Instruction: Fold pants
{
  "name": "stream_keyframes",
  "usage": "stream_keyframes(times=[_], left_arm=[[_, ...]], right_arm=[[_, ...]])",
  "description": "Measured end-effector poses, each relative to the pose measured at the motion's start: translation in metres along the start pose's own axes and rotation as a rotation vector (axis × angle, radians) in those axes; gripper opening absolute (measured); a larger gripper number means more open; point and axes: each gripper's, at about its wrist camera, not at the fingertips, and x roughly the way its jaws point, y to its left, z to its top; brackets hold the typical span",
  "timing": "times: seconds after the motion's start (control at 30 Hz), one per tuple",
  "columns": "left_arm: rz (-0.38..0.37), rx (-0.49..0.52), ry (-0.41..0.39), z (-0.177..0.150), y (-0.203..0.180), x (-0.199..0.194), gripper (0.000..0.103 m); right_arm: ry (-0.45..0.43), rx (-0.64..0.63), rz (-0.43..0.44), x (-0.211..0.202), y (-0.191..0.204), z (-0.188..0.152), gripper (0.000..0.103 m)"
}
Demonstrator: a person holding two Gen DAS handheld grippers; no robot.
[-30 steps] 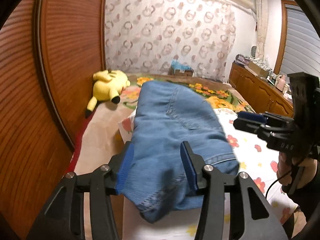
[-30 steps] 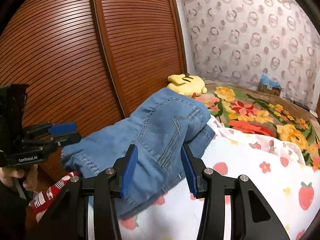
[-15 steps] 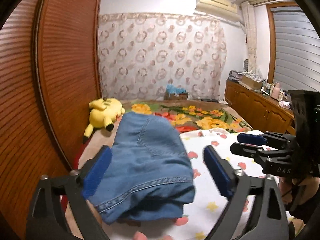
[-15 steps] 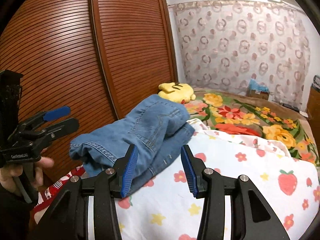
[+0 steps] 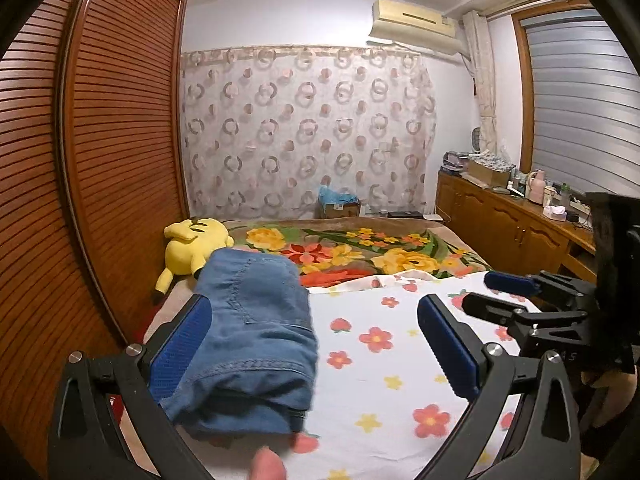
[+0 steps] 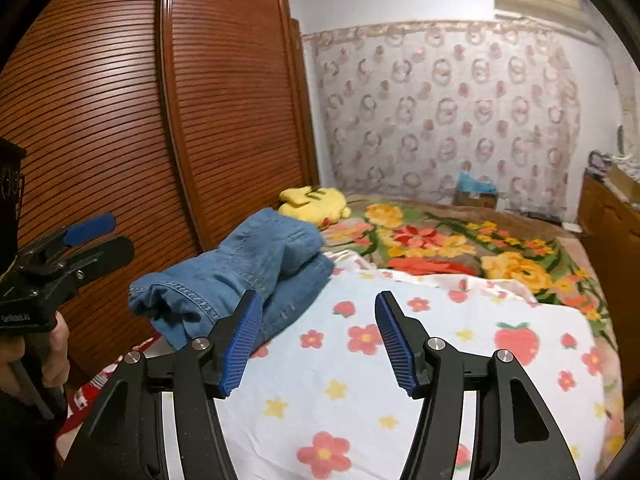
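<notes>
The folded pants (image 5: 256, 332), a thick bundle of blue denim, lie on the white flower-and-strawberry sheet (image 5: 384, 360) at the wardrobe side of the bed; the left gripper (image 5: 316, 344) has its tongs spread as wide as they go, the bundle resting just inside the left blue pad (image 5: 180, 348) and well apart from the right one, so nothing is pinched; whether the denim brushes that left pad cannot be told; the right gripper (image 6: 318, 336) is opening its tongs, with only bare sheet in the gap between them, and the pants (image 6: 240, 276) sit ahead and to the left, beyond its left pad (image 6: 242, 338); from the left wrist view the right gripper shows to the right of the tongs, black with blue tips; from the right wrist view the left gripper (image 6: 96, 236) shows far left, held in a hand (image 6: 56, 350); a yellow plush toy (image 5: 196, 246) lies beyond the pants against the brown slatted wardrobe (image 5: 116, 152); a floral blanket (image 5: 384, 252) covers the far part of the bed ahead of both tongs; a patterned curtain (image 5: 304, 136) hangs at the back.
</notes>
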Motion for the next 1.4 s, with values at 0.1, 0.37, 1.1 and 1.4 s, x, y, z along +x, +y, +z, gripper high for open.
stream_keyframes(times=[0.1,0.37,1.1,1.4], left_arm=[[-0.022,0.015,-0.01,-0.002,-0.018,-0.007,0.103],[-0.094,0.05,-0.009,-0.007,-0.073,-0.027,0.103],[-0.128,0.039,0.043,-0.027,-0.113,-0.039,0.103],[-0.13,0.03,0.046,-0.027,-0.11,-0.04,0.103]], right_arm=[[-0.033,0.0,-0.069,-0.027,0.002,-0.005,0.061],[-0.081,0.015,-0.173,-0.094,0.01,-0.014,0.08],[-0.077,0.085,-0.262,-0.128,0.044,-0.026,0.084],[-0.089,0.073,-0.276,-0.131,0.046,-0.03,0.084]])
